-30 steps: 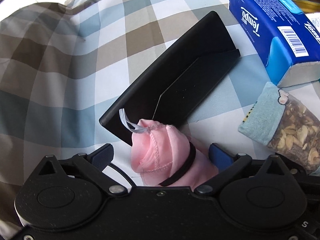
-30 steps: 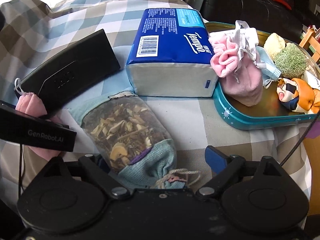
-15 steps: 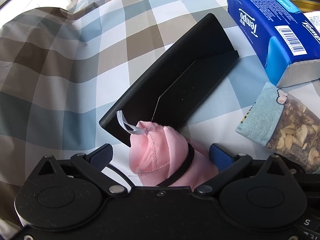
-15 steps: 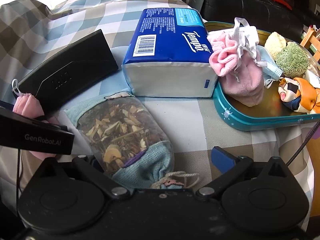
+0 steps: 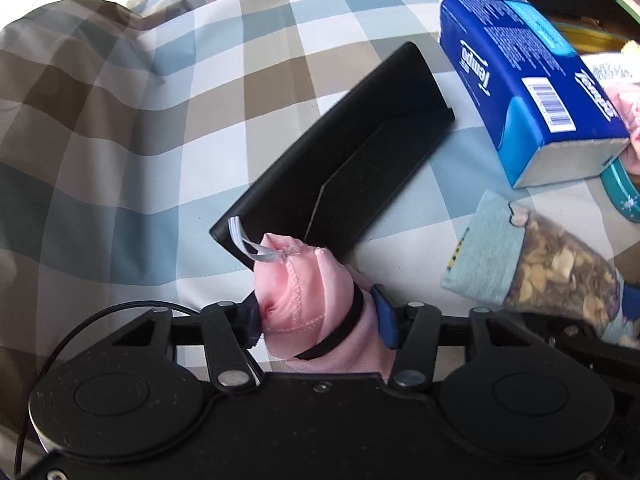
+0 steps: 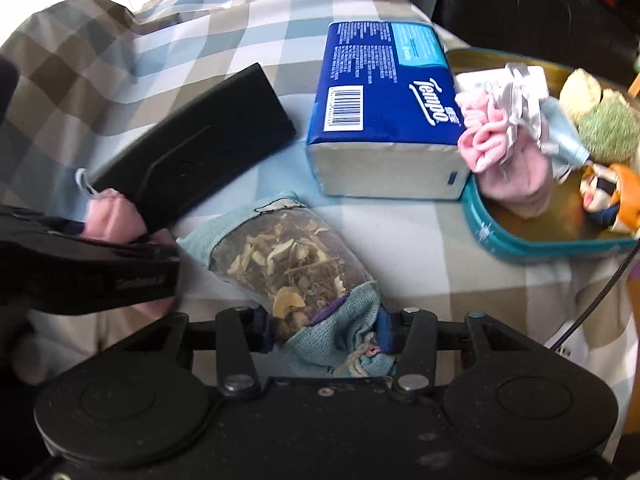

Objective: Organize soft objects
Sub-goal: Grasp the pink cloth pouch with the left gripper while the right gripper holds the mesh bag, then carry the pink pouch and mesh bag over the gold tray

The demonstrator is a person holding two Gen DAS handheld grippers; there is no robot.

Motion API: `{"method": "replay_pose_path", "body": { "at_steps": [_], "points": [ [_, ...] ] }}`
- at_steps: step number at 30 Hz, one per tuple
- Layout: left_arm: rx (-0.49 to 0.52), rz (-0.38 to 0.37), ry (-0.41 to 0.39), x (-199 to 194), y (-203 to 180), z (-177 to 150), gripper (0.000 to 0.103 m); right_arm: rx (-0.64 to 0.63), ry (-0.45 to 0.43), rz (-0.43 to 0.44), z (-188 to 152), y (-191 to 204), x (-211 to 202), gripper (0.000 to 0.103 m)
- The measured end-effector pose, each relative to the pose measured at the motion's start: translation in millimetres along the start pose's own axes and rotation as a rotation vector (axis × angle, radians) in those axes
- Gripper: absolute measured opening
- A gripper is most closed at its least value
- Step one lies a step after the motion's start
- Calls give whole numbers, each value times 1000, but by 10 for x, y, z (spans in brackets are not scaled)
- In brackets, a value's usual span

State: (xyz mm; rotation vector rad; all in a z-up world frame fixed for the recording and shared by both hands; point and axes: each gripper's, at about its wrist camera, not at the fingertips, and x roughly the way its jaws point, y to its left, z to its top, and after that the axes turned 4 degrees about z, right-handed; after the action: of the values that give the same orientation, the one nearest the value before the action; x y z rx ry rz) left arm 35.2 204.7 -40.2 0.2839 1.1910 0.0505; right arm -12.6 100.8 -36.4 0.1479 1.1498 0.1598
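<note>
My left gripper (image 5: 318, 320) clamps the pink roll (image 5: 308, 292), right gripper (image 6: 326, 330) pinches the herb sachet (image 6: 288, 264), both w/ a way to go to the teal tray (image 6: 520, 248), which already holds approx. four soft things; tissue pack (image 6: 380, 120) beside tray untouched.

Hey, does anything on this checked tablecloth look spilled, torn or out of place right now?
Nothing spilled or torn. One oddity: the blue Tempo tissue pack sits outside the teal oval tin tray, against its rim, with the pink drawstring pouch leaning on it, half over the edge.
</note>
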Motion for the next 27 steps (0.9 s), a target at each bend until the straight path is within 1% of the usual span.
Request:
{"method": "replay_pose_path", "body": {
  "at_steps": [2, 4, 8, 11, 13, 15, 18, 20, 22, 25, 27],
  "points": [
    [-35, -18, -20, -60, 71, -1, 49, -5, -8, -8, 61, 30, -144, 45],
    [-74, -37, -44, -144, 139, -5, 49, -4, -37, 0, 138, 49, -365, 45],
    [-138, -64, -96, -310, 246, -32, 49, 39, -138, 46, 384, -42, -964, 45],
    [-173, -77, -129, -418, 308, -23, 49, 86, -220, 57, 577, -226, -1502, 45],
    [-204, -84, -148, -493, 351, 8, 49, 116, -257, 33, 702, -384, -1835, 45],
    [-230, -102, -171, -582, 387, 41, 49, 126, -271, 4, 802, -556, -2146, 45],
    [-248, -123, -221, -759, 402, 80, 49, 113, -247, -4, 998, -825, -2511, 45],
    [-246, -124, -256, -879, 385, 109, 49, 105, -226, -20, 1140, -986, -2694, 45],
    [-239, -127, -287, -999, 364, 149, 49, 73, -231, -55, 1241, -1113, -2861, 45],
    [-229, -147, -324, -1164, 314, 228, 49, 13, -276, -145, 1364, -1243, -3058, 46],
    [-215, -156, -344, -1255, 253, 298, 49, -1, -309, -162, 1416, -1332, -3136, 46]
  ]
}}
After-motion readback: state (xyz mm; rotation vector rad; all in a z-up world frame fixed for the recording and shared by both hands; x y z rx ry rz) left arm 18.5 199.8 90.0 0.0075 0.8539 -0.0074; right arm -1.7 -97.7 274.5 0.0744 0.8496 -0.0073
